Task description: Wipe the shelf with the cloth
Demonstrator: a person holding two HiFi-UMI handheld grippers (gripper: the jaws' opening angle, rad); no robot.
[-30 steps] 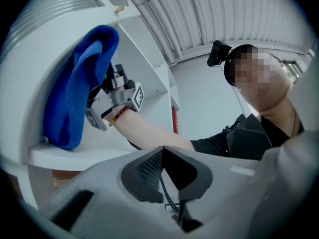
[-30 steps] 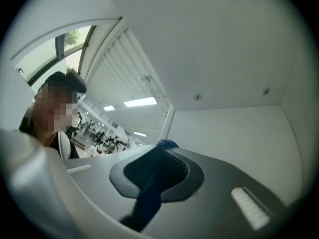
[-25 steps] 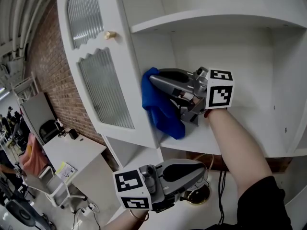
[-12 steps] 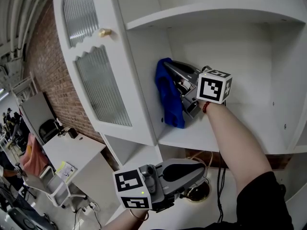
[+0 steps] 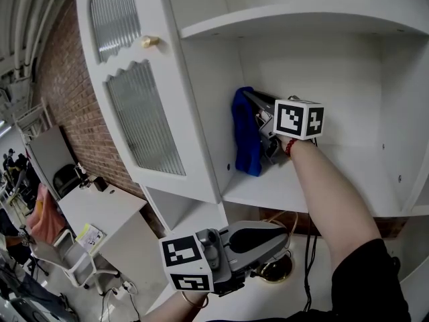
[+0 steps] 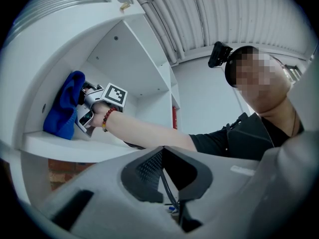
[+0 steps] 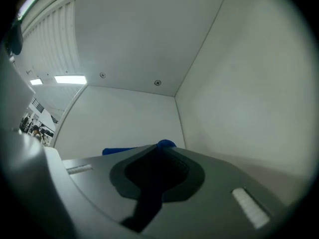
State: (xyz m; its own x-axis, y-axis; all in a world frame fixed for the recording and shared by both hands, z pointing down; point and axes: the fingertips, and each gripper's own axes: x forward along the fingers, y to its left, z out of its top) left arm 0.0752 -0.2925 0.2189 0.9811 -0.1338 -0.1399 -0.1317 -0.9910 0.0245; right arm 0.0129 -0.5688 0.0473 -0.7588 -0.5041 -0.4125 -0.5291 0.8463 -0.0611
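— The right gripper [image 5: 249,99] pinches the crumpled blue cloth [image 5: 245,138] against the side wall [image 5: 214,99] just above the white wooden shelf [image 5: 322,188]. The left gripper [image 5: 281,237] hangs below the shelf, jaws together, empty.
— Press it flat, then sweep the shelf from that corner.

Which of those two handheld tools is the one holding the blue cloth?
The right tool, up above the shelf, grips the blue cloth; the left tool hangs empty below that shelf.
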